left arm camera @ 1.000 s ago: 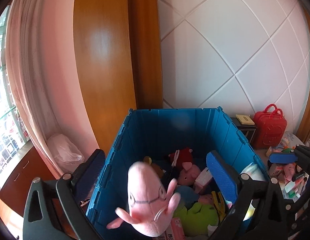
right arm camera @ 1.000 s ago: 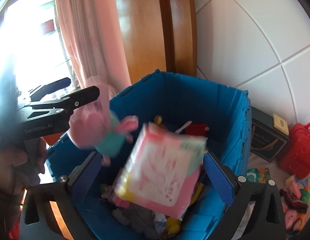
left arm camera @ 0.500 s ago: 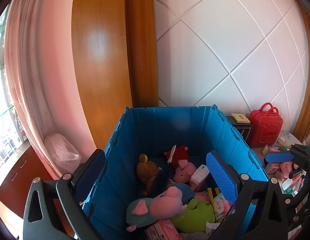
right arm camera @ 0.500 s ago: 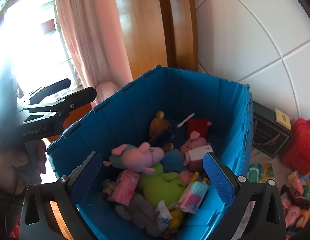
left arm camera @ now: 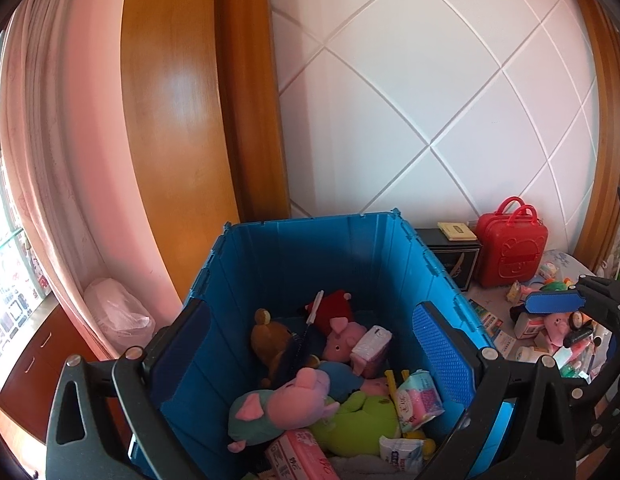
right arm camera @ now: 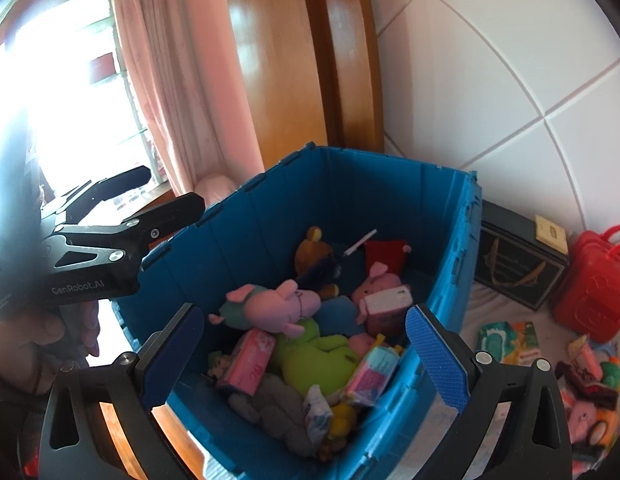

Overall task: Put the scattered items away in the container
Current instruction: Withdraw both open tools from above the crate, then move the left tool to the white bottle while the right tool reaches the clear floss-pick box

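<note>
Both tongs wide apart, holding nothing. Left tongs (left arm camera: pixel 310 354) hang over blue bin (left arm camera: pixel 310 240); a second ago pink pig (left arm camera: pixel 286 404) was dropping from them, now it lies inside on green toy (left arm camera: pixel 362 416). Right tongs (right arm camera: pixel 304 354) over bin too; pink tissue pack (right arm camera: pixel 248 360) that fell from them now rests beside pig. Two more things tidied. Right of bin, red case (left arm camera: pixel 510 252) and small toy pile (left arm camera: pixel 550 328) wait outside. More trips needed, I think.
</note>
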The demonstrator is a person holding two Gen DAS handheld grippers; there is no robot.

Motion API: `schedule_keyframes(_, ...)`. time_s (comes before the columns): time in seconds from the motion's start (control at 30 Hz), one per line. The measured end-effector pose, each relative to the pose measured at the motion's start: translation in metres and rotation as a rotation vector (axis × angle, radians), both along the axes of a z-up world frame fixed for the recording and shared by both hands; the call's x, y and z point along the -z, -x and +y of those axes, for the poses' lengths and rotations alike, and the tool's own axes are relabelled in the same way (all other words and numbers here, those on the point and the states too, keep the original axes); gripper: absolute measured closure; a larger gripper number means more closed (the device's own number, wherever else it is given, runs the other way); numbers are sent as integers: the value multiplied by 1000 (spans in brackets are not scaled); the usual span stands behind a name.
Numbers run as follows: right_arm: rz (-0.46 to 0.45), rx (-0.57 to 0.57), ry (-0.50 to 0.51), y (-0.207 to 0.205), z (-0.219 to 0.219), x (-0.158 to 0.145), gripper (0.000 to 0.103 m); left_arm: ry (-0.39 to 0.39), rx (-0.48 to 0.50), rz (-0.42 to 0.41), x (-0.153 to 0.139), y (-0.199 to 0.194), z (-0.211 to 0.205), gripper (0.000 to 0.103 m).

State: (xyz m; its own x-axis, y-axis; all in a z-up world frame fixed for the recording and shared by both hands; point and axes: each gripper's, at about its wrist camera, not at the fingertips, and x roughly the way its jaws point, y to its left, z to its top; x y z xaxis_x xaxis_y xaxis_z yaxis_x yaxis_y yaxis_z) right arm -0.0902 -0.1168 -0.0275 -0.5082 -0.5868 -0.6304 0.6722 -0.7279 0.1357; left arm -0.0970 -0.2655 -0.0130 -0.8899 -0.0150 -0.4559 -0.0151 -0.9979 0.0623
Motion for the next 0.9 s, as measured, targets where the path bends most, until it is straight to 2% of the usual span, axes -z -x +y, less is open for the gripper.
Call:
schedule_keyframes(0.27, -9, 66, 10, -16, 63, -1, 0, 1, 70, -8, 0, -11, 57, 0)
schedule_keyframes(0.63, -68, 267, -2, -28, 194, 19, 0, 5, 203, -39, 4, -16, 156, 0)
schedule_keyframes(0.9, -106, 430, -18, -42, 300, 38, 0, 7, 340, -91, 25, -8, 241, 0)
